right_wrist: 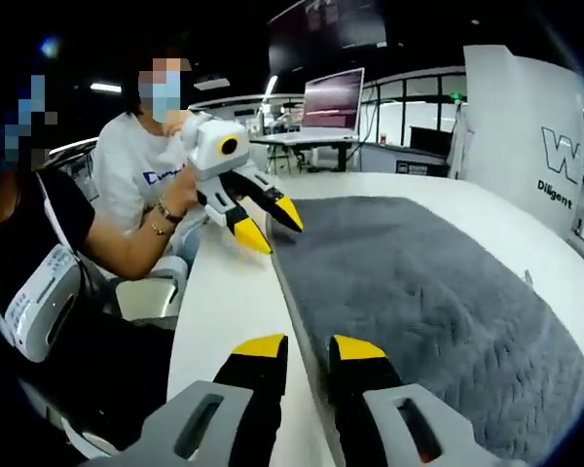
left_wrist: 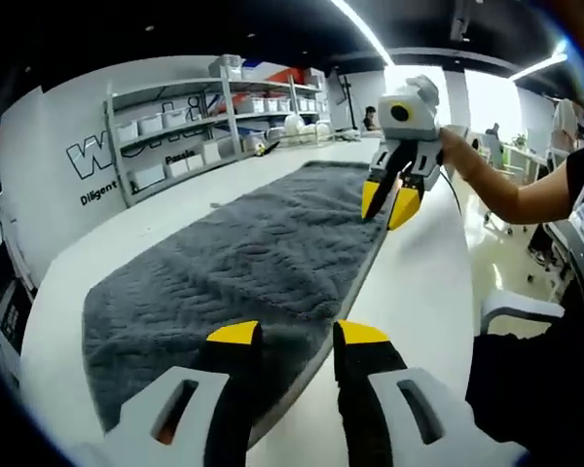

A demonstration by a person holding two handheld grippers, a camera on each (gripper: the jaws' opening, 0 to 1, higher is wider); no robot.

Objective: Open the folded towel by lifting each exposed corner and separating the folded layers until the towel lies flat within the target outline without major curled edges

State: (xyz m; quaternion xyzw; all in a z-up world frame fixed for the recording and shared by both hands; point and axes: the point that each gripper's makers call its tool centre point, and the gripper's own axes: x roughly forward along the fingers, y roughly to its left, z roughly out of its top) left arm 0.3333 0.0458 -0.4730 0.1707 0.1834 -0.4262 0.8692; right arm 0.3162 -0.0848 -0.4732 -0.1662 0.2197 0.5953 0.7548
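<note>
A: Where does the towel (left_wrist: pixel 243 263) lie?

B: Spread long and grey on the white table (left_wrist: pixel 419 292), one long edge running close to the table's near side. In the right gripper view the towel (right_wrist: pixel 438 292) stretches away from the camera, its surface mostly smooth with a woven wave pattern.

A: And the two tools?

B: The left gripper (left_wrist: pixel 297 336) sits at one end of the towel, yellow-tipped jaws parted, with the towel's edge between them; whether they pinch the cloth, I cannot tell. The same gripper (right_wrist: pixel 270 225) appears in the right gripper view at the towel's far corner, jaws spread, held in a person's hand (right_wrist: pixel 180 199).

A: The other one?

B: The right gripper (right_wrist: pixel 309 345) is at the opposite end, jaws apart astride the towel's edge. In the left gripper view the right gripper (left_wrist: pixel 389 202) tips down onto the far edge, jaws slightly open.

A: Anything beyond the towel?

B: Shelves (left_wrist: pixel 214 122) with white bins stand behind the table; a laptop (right_wrist: pixel 331 102) is open past the towel's far end.
</note>
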